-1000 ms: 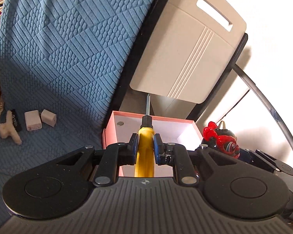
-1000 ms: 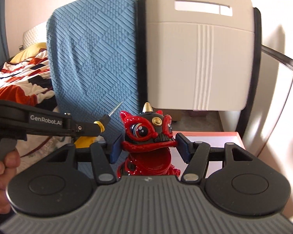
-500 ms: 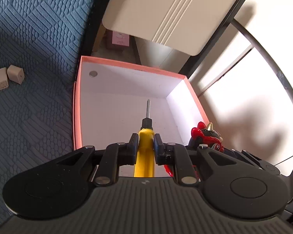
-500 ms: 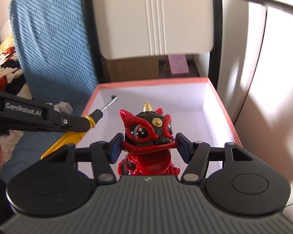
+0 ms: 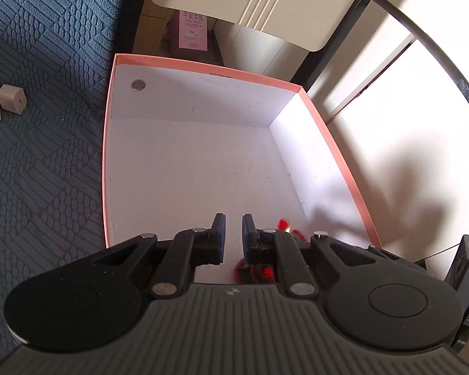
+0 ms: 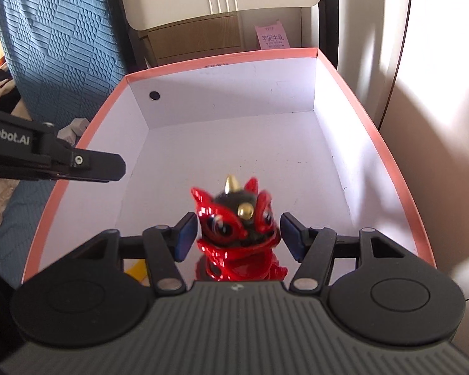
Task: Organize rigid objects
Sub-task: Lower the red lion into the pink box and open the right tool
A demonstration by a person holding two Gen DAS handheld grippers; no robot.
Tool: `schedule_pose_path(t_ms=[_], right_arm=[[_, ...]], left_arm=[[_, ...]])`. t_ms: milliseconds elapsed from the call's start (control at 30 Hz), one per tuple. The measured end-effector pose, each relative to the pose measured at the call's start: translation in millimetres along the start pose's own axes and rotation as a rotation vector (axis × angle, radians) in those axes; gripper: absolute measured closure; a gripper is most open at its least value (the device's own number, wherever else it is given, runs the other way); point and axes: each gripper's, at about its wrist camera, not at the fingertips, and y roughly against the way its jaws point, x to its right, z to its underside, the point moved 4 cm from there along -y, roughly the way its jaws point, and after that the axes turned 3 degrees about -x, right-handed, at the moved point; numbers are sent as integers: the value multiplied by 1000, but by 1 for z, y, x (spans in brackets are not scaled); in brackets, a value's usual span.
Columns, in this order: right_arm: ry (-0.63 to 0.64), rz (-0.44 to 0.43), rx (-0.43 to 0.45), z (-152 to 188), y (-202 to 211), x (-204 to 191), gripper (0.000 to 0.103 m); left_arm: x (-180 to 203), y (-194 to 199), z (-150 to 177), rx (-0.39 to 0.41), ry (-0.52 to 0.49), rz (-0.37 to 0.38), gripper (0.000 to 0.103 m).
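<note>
Now the right claw [image 6: 237, 218] clamps the red toy [image 6: 231, 250], standing tall with its horn up, over the box [image 6: 234, 61]; left claw [image 5: 233, 222] together, empty.

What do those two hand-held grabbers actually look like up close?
Both are matte black plastic. The left gripper and the right gripper each have a grey ribbed body, two round black discs, linkage arms with silver rivets, and jaws lined with dark blue pads. White lettering reading "Robot.AI" runs along the left one's side.

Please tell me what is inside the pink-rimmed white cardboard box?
Inside the box: a glossy red lion figurine and a yellow sliver, mostly hidden behind the right gripper.
</note>
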Motion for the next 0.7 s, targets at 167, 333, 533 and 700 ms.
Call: schedule_pose_path(t_ms=[167,333,533,700], right_arm=[[-1,-9,16,-5,9,-2,40],[13,-4,62,-13,29,-9,40],[10,-29,152,-31,64,-27,40],[31,-70,215,-42,92,-49,40]], left_arm=[[2,11,2,22,4,13,90],[9,36,0,84,-37,2,90],[11,80,3,180,-75,-21,89],[12,123,12,261,-92,-28,89]])
